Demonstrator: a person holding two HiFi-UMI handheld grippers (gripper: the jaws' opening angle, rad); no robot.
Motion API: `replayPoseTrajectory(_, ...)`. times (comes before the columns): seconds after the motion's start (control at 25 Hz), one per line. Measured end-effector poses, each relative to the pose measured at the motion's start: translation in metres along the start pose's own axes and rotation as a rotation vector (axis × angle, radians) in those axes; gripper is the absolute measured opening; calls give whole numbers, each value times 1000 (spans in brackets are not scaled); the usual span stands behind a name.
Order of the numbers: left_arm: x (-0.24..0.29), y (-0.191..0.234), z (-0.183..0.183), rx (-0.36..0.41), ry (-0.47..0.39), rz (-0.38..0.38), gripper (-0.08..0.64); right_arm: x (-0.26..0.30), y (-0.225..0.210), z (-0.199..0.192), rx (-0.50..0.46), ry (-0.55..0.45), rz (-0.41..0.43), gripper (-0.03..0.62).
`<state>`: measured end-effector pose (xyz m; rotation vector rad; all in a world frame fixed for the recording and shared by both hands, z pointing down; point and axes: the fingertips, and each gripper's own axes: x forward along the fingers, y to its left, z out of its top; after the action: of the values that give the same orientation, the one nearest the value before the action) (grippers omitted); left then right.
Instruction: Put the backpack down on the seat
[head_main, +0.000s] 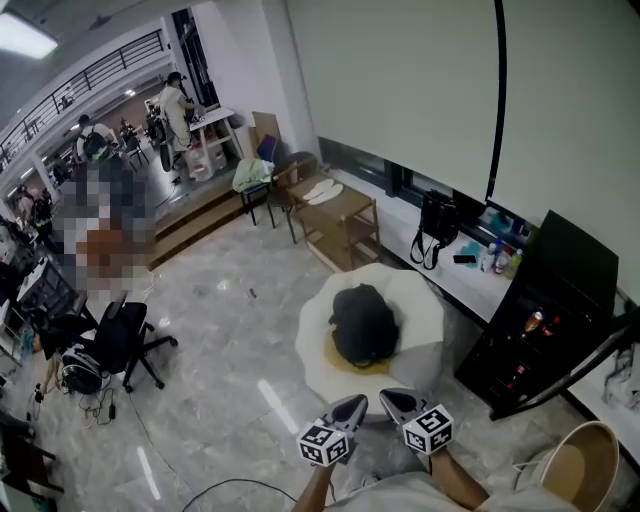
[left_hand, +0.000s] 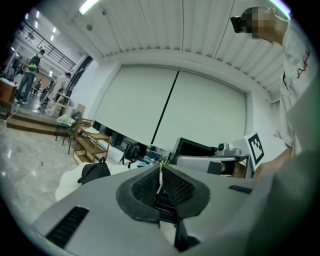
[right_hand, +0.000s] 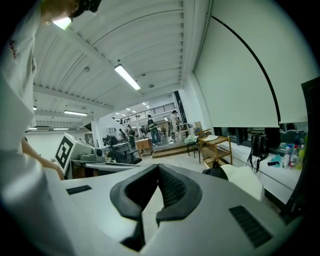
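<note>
Black backpack laid centrally on pale seat, apparently to sit steady; just before seat, left gripper and right gripper, jaws pressed together, nothing to carry.

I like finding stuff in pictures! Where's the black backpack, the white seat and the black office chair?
backpack (head_main: 363, 322), head view, middle of its top side.
white seat (head_main: 422, 302), head view, bare right part beside the backpack.
office chair (head_main: 122, 337), head view, its backrest.
</note>
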<state>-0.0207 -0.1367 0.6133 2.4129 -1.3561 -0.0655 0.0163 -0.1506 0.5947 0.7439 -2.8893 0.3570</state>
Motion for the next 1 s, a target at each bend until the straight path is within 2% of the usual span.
replayPoseTrajectory(0.56, -3, -81, -6, 21, -17, 26, 43, -74, 9, -2, -23, 9, 35, 28)
replayPoseTrajectory(1.0, -26, -165, -43, 12, -18, 44, 43, -160, 36, -28, -15, 14, 54, 28)
